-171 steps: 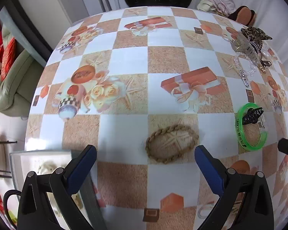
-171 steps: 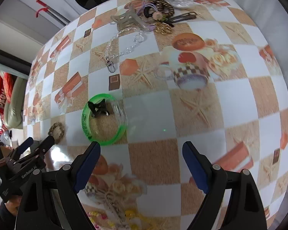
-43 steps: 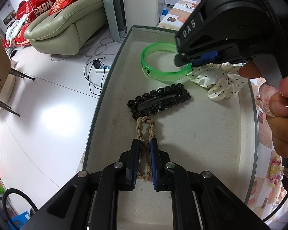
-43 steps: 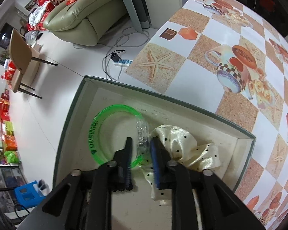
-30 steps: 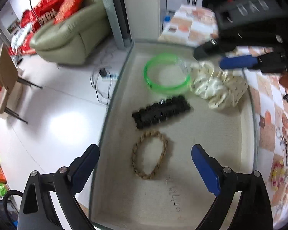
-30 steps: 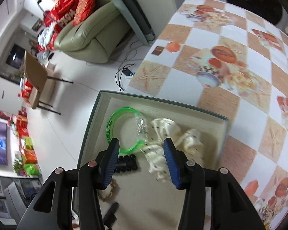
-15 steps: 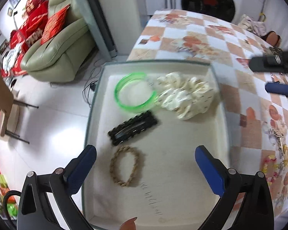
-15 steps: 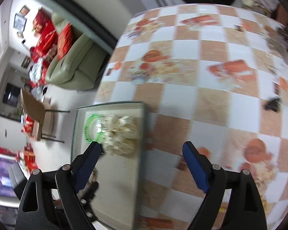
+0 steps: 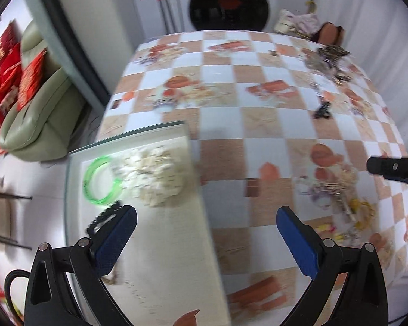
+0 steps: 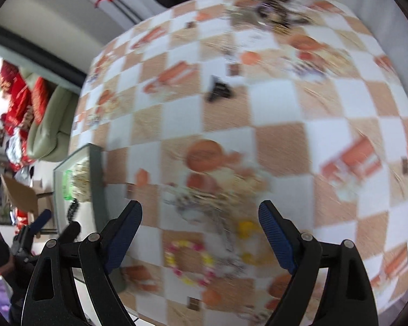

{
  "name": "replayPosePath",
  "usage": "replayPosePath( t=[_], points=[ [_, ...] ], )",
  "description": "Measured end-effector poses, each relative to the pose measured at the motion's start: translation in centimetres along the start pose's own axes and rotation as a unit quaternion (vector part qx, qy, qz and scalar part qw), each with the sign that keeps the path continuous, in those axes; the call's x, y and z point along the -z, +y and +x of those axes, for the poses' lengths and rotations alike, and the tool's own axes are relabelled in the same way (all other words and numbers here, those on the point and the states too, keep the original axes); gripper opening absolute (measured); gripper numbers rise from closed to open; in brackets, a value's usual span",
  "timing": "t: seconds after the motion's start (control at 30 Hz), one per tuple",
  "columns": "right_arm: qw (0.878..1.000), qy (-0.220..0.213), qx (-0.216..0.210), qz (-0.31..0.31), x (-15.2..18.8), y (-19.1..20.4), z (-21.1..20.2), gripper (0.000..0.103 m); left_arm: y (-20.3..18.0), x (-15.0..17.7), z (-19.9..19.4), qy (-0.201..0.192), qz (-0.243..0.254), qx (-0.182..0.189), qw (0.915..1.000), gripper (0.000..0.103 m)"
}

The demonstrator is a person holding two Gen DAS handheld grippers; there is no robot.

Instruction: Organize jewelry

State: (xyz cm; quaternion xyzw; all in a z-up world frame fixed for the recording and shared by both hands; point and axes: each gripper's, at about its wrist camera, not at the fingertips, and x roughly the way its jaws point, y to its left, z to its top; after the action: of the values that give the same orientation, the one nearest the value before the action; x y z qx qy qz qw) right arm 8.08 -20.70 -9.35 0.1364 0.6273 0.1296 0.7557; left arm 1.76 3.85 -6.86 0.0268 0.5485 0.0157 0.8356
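Left gripper point(image 9: 205, 233), two black arms tipped with blue ribbed pads, stands released and empty, its jaws wide apart over the right rim of a shallow grey-rimmed rectangular tray point(image 9: 195, 168). Right gripper point(image 10: 200, 229), same build, is likewise spread and holds nothing above the checkered tan-and-white tablecloth point(image 10: 285, 114).

Only the left wrist view shows the tray's contents plainly, three pieces towards 10 o'clock: one translucent green plastic bangle point(image 9: 91, 182), one cream fabric scrunchie point(image 9: 152, 176) touching it on the right, and one black beaded barrette point(image 9: 106, 216), partly hidden by the left pad.

Only the right wrist view shows, at 6 o'clock between its pads, one pink-and-yellow beaded bracelet point(image 10: 189, 262) and a blurred tangle of yellow and silvery pieces point(image 10: 236, 233), uncountable.

Both views show one small black claw clip point(image 10: 217, 89) lying alone on the cloth, and a blurred heap of dark accessories point(image 10: 274, 13) at the far edge, near 1 o'clock.
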Motion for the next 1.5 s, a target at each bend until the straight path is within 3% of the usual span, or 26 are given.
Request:
replayPosePath(
  t=[0.47,0.7,0.9,0.93,1.03,1.1,1.27,1.37,1.43,1.5],
  points=[
    [0.998,0.034,0.050,-0.012,5.4,-4.4,0.1,0.089,-7.2,1.9,2.8,0.049,0.070,0.041,0.9955,0.103],
    [0.997,0.064,0.042,0.002,7.9,-5.1,1.5,0.060,-9.2,3.0,4.7,0.068,0.117,0.053,0.9894,0.103],
    [0.997,0.065,0.025,0.012,8.8,-5.0,2.5,0.054,-10.6,3.6,5.9,0.076,0.153,0.059,0.9835,0.102],
    [0.998,0.063,0.021,0.013,8.8,-4.9,2.6,0.053,-10.8,3.6,6.0,0.077,0.156,0.057,0.9831,0.096],
    [0.998,0.059,0.014,0.017,8.6,-4.7,3.0,0.047,-11.0,3.8,6.7,0.083,0.162,0.053,0.9819,0.093],
    [0.998,0.060,0.008,0.021,8.4,-4.6,3.3,0.042,-11.0,3.9,7.1,0.087,0.167,0.053,0.9808,0.084],
    [0.998,0.064,0.003,0.017,8.1,-4.0,4.3,0.031,-11.0,3.9,7.1,0.084,0.172,0.067,0.9792,0.078],
    [0.998,0.063,0.012,0.002,8.1,-3.2,4.7,0.024,-11.3,4.0,6.9,0.081,0.179,0.076,0.9776,0.072],
    [0.998,0.064,0.024,-0.008,8.0,-2.7,4.9,0.013,-11.6,4.1,6.8,0.082,0.181,0.081,0.9767,0.066],
    [0.997,0.066,0.033,-0.015,8.0,-2.4,5.1,0.012,-11.9,4.1,6.6,0.083,0.185,0.087,0.9753,0.061]
  ],
)
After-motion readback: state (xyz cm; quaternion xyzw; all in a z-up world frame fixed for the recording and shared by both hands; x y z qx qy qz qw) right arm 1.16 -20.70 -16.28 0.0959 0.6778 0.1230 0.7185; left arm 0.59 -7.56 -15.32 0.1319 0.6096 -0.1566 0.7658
